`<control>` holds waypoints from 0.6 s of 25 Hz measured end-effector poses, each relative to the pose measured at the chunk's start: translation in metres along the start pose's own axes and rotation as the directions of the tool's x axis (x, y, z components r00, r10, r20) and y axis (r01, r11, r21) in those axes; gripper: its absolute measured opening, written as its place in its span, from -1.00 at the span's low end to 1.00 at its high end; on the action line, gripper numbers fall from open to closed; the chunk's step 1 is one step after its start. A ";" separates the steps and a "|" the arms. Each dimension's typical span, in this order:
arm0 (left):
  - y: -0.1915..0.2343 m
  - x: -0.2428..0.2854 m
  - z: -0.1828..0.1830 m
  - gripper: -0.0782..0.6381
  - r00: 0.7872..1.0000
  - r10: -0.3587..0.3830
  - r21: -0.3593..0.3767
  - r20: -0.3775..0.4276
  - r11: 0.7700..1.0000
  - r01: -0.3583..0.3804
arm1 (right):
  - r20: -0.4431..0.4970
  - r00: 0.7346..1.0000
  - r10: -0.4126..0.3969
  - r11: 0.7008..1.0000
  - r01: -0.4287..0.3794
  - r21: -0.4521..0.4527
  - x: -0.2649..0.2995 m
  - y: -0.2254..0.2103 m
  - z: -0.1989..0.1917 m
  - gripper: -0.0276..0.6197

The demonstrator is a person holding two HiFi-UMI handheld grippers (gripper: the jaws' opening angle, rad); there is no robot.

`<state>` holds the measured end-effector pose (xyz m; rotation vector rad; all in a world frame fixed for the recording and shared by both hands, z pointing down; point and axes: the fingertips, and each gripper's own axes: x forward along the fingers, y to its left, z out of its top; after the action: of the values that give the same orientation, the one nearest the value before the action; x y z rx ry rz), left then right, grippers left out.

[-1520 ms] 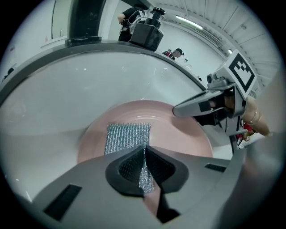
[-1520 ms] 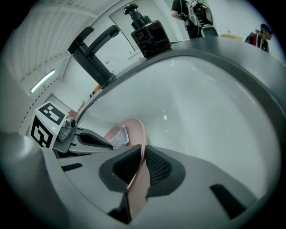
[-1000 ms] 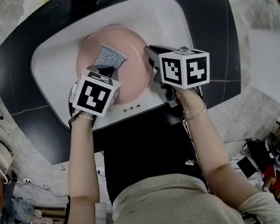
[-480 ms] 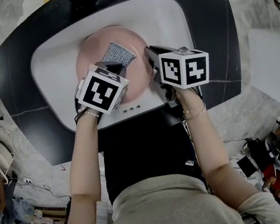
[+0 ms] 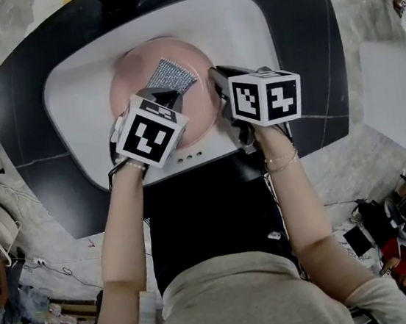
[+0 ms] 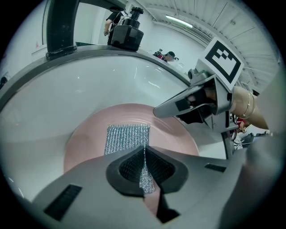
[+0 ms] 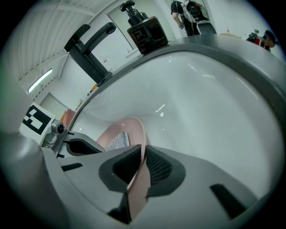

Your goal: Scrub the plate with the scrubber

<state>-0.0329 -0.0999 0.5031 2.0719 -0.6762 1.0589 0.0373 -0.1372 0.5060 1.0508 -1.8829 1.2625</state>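
While the right gripper is clamping the plate by its right rim to steady it, the left gripper is pinching the scrubber against it.

my left gripper: grey shell, black ribbed pads, white cube, black square marker | right gripper: same build | thin bracelet at 6 o'clock of my right cube | beige short sleeves

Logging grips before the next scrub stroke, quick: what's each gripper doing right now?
Left gripper: closed on the scrubber, which lies on the plate.
Right gripper: closed on the plate's rim, jaws just eased slightly.
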 end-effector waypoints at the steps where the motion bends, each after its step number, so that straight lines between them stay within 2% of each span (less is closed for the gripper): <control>1: -0.001 0.000 0.000 -0.70 1.000 0.003 0.002 0.002 1.000 -0.003 | -0.004 1.000 -0.008 1.000 0.008 -0.005 0.000 -0.001 -0.001 -0.77; 7: -0.002 -0.007 0.002 -0.70 0.999 0.018 -0.010 0.038 1.000 -0.018 | -0.006 1.000 -0.031 0.999 0.030 -0.022 0.001 -0.003 0.000 -0.77; 10: -0.001 -0.012 0.004 -0.70 0.997 0.032 -0.014 0.065 0.999 -0.031 | -0.011 0.999 -0.041 0.998 0.041 -0.041 0.001 -0.004 0.000 -0.67; 12: 0.000 -0.016 0.006 -0.70 0.996 0.039 -0.021 0.082 0.999 -0.038 | -0.009 0.999 -0.053 0.997 0.052 -0.050 -0.001 -0.005 0.000 -0.72; 15: 0.003 -0.024 0.011 -0.70 0.993 0.048 -0.042 0.111 0.998 -0.044 | 0.009 0.998 -0.059 0.997 0.059 -0.053 -0.004 -0.006 0.005 -0.68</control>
<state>-0.0424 -0.1074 0.4790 2.1023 -0.7983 0.9520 0.0436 -0.1424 0.5034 1.0765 -1.8668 1.1702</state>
